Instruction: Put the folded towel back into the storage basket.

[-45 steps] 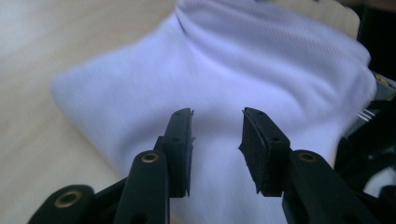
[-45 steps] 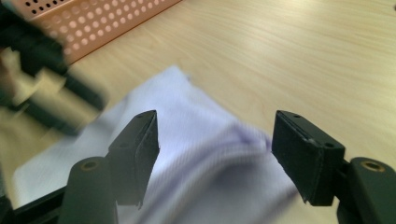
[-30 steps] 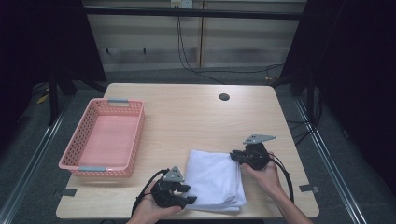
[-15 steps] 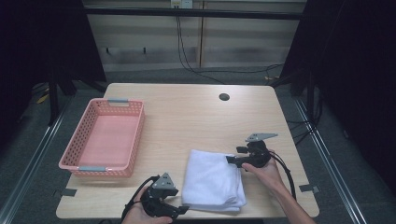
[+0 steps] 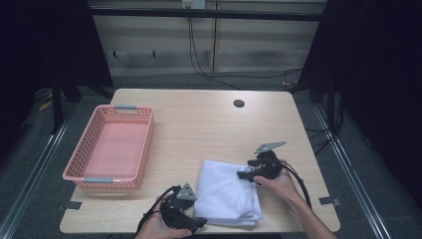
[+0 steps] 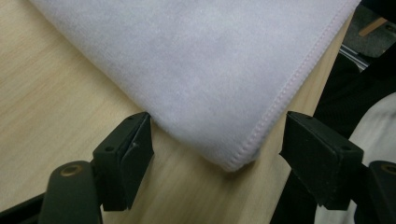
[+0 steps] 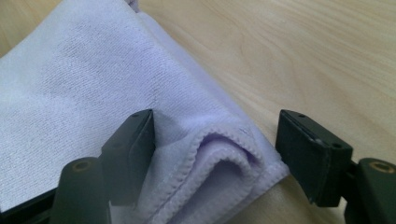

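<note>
While the left gripper (image 5: 195,222) sat at the table's (image 5: 199,114) near edge, its jaws had just been opening and stood wide around the near-left corner of the folded white towel (image 5: 226,194), gripping nothing. Farther in, the right gripper (image 5: 244,175) stood parted over the towel's far right corner, pads clear of the cloth. Beyond, on the left, lay a pink basket (image 5: 89,154).
</note>
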A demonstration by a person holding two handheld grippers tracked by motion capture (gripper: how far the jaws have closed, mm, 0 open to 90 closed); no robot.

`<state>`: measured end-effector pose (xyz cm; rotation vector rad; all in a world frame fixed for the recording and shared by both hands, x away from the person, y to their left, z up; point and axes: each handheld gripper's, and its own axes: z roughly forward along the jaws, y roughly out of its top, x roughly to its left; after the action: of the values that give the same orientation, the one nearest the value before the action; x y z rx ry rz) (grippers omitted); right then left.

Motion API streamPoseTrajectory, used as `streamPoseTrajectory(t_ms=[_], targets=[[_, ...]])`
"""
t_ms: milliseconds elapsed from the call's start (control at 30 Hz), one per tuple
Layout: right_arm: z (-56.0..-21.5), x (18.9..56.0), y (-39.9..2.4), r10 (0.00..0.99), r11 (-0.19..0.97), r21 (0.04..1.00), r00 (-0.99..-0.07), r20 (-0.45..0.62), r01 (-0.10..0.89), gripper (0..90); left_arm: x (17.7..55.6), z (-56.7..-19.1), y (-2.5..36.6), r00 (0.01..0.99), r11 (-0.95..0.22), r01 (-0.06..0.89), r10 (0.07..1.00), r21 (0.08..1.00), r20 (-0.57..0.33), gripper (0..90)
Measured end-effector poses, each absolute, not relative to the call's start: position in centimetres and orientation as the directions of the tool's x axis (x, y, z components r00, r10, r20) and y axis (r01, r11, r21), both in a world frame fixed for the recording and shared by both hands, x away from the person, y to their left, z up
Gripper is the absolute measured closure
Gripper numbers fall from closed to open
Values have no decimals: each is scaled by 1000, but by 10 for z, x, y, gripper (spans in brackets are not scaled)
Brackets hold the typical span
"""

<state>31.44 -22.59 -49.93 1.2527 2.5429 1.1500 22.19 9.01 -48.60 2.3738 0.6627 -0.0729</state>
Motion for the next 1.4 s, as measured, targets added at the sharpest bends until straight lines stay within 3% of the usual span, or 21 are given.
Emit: streamPoseTrajectory(t_ms=[267,367,600,933,1400], targets=[[-498,311,-223,687,403,648,-681,253,647,495,220,-483,81,884,-690,445,442,571,-154,375],[-497,311,-222,681,409,639,-684,262,651,556,223,-483,81,870,-667,474,455,574,-190,499],[-497,311,-221,659,412,631,-693,292,658,669,226,-483,82,863,-662,495,451,562,-229,651],[-497,315,-224,656,373,608,-663,361,701,719,229,-484,86,866,-653,493,429,575,-256,694],[-478,319,-222,643,359,643,-679,355,677,728,234,-476,94,863,-645,497,434,581,-257,731]])
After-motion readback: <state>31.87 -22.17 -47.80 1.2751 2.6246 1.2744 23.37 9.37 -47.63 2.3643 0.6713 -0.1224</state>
